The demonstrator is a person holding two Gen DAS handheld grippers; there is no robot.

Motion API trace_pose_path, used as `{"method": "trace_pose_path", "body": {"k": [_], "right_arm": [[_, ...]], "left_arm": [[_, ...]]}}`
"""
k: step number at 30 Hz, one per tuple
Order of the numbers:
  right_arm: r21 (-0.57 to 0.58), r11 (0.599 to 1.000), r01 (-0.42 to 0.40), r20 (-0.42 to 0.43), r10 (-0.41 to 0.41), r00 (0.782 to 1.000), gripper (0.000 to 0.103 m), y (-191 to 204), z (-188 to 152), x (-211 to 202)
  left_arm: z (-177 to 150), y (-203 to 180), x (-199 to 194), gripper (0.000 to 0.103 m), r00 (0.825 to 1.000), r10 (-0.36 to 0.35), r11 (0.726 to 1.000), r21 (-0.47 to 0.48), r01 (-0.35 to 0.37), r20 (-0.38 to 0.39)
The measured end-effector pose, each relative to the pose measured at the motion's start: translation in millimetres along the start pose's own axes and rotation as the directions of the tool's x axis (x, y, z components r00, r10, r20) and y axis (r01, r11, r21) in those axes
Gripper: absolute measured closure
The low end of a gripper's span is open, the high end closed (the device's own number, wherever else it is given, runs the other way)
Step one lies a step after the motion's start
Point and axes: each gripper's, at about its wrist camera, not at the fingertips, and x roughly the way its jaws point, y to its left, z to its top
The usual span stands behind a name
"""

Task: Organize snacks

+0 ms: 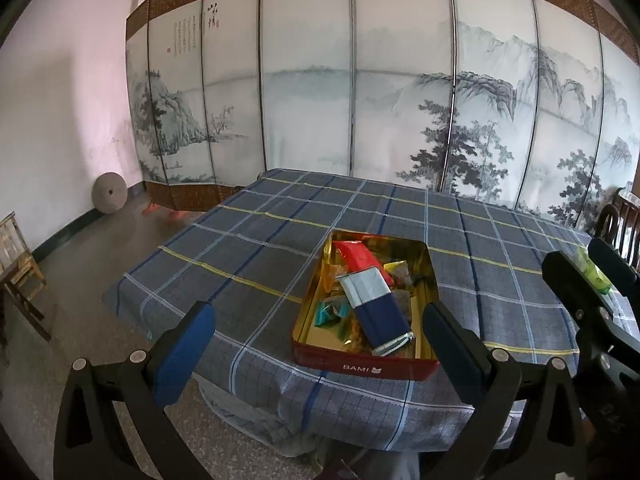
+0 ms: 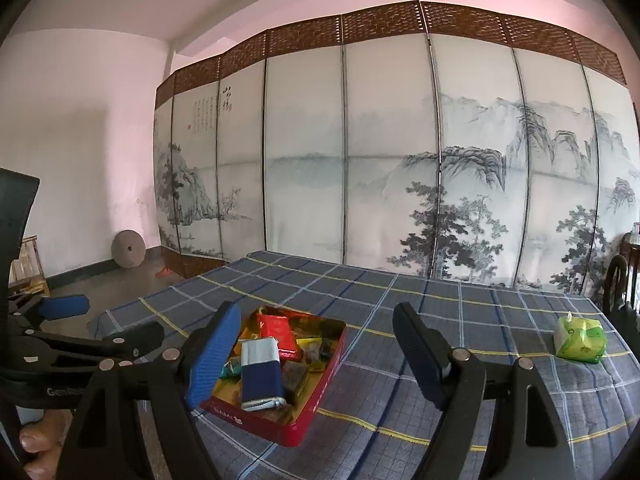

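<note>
Both claws [image 1: 318, 332] [image 2: 316, 350] wide apart, empty; snack tin [image 1: 362, 366] on table, green pkt [image 2: 580, 338] apart.

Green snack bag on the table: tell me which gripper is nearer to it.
Right. The right gripper hovers between the tin and the green bag; the left gripper is at the tin, farther from the bag.
</note>
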Motion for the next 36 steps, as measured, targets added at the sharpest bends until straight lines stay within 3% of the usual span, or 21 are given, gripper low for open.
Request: {"method": "trace_pose_path", "body": {"k": [36], "right_arm": [[0.015, 1.000, -0.019, -0.037, 0.019, 0.999, 0.023, -2.5, -12.9, 11.8]], "left_arm": [[-13.4, 1.4, 9.5, 0.000, 1.000, 0.007, 1.000, 0.025, -0.006, -0.030]]}}
